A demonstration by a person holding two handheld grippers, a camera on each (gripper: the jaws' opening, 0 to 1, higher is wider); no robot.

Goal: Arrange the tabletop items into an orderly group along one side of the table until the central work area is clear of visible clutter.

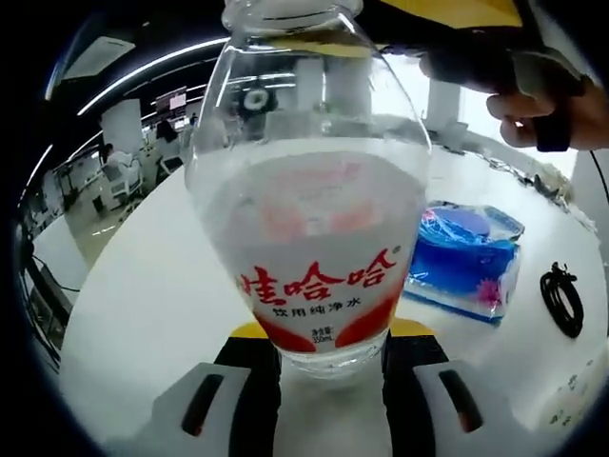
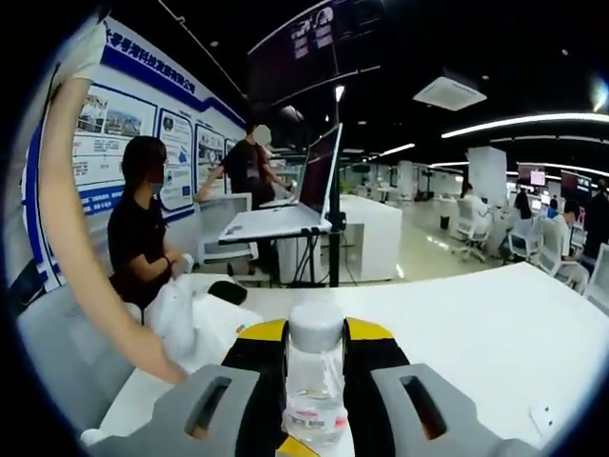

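Gripping status, per view:

left gripper (image 1: pixel 328 381): jaws rise either side of the base of a clear water bottle (image 1: pixel 309 190); bottle sits between them and looks pinched, upright, looming large right ahead of the camera.
bottle label: white band with red Chinese characters, red patches at the lower edge; water inside, neck running out of the top of the left gripper view.
right gripper (image 2: pixel 314 400): jaws narrowed on a small bottle (image 2: pixel 315 376) with a white cap; cap and shoulders stand between the yellow-black pads, label low between them. Same bottle as the left one or not: can't tell.
table (image 1: pixel 152 305): white, under both grippers; in the right gripper view it runs ahead and off to the right.
blue tissue pack (image 1: pixel 464 257): on the table, right of the left gripper and ahead of it, apart from the bottle; seen in the left gripper view.
black cable coil (image 1: pixel 562 298): further right of the pack, on the table.
hand (image 1: pixel 542 105): upper right of the left gripper view, wrapped on a dark handle.
white plastic bag (image 2: pixel 186 324): left of the right gripper, on the table.
seated person (image 2: pixel 143 233): in black, behind the bag, seen in the right gripper view.
monitor on stand (image 2: pixel 319 176): beyond the table edge, straight ahead.
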